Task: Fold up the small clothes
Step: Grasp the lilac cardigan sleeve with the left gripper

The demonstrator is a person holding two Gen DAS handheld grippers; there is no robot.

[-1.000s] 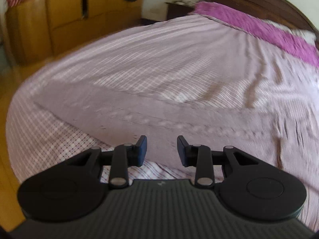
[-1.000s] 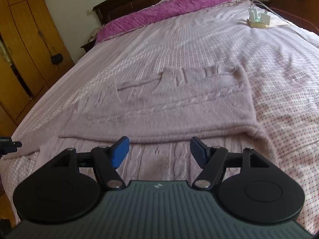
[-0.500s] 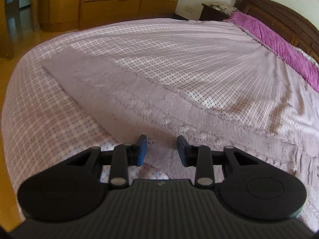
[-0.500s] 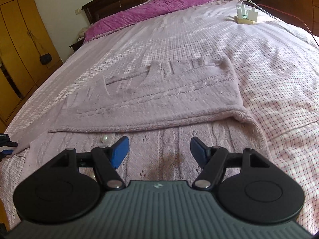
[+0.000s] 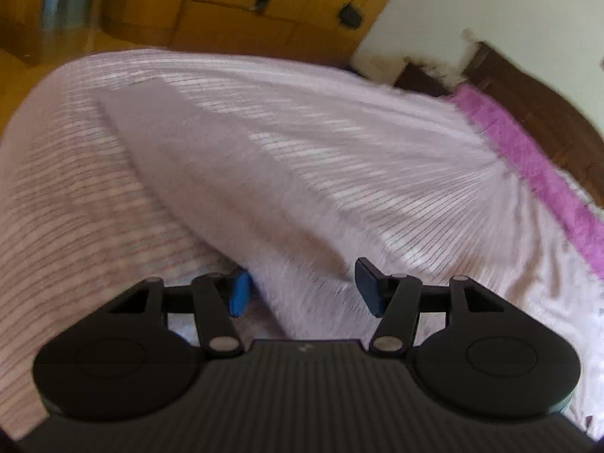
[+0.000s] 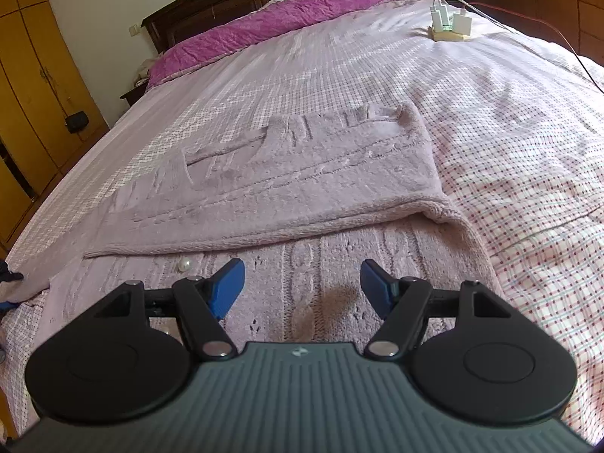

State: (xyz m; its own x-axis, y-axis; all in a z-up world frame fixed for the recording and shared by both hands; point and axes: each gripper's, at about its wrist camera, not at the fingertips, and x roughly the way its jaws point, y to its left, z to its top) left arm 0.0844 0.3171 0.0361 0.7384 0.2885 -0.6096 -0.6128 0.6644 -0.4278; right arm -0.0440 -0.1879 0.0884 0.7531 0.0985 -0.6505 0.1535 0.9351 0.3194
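A mauve knitted sweater (image 6: 302,173) lies flat on the bed, its upper half folded over the lower half. One long sleeve (image 5: 211,173) stretches away toward the bed's far corner in the blurred left wrist view. My left gripper (image 5: 304,288) hovers low over the near end of that sleeve. Its jaws are opening, the knit lies between them, and the pads do not press on it. My right gripper (image 6: 302,287) stands open just above the cable-knit lower panel, nothing between its fingers. A small pearl button (image 6: 185,264) sits near its left finger.
The checked pink bedsheet (image 6: 528,196) covers the whole bed. A magenta blanket (image 6: 287,22) lies along the dark headboard. White chargers with cables (image 6: 449,24) rest at the far right. Wooden wardrobes (image 5: 234,3) stand beyond the bed's left edge.
The left gripper's jaws have spread wider, and it has rolled and sunk closer to the sleeve. The right gripper has stayed open, with only a slight shift of its view.
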